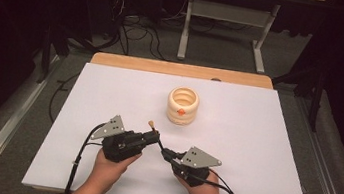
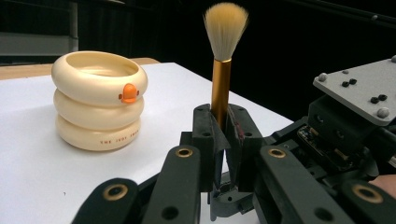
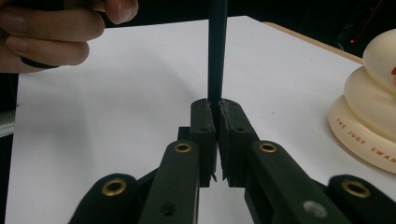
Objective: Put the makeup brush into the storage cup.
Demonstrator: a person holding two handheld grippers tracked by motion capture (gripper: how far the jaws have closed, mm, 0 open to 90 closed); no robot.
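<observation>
A make-up brush (image 1: 151, 125) with pale bristles, a gold ferrule (image 2: 220, 84) and a thin black handle (image 3: 217, 46) is held between both grippers near the table's front. My left gripper (image 1: 154, 136) (image 2: 220, 119) is shut on the ferrule, bristles pointing away from it. My right gripper (image 1: 166, 153) (image 3: 217, 109) is shut on the black handle's end. A cream ringed holder (image 1: 182, 106) (image 2: 98, 100) (image 3: 369, 116) with a small orange knob stands upright at the table's middle, beyond both grippers and apart from them.
The white table top (image 1: 110, 89) has a wooden strip (image 1: 178, 69) along its far edge. Behind it stand a desk frame (image 1: 229, 29) and floor cables (image 1: 138, 34). The left hand (image 3: 51, 32) shows in the right gripper view.
</observation>
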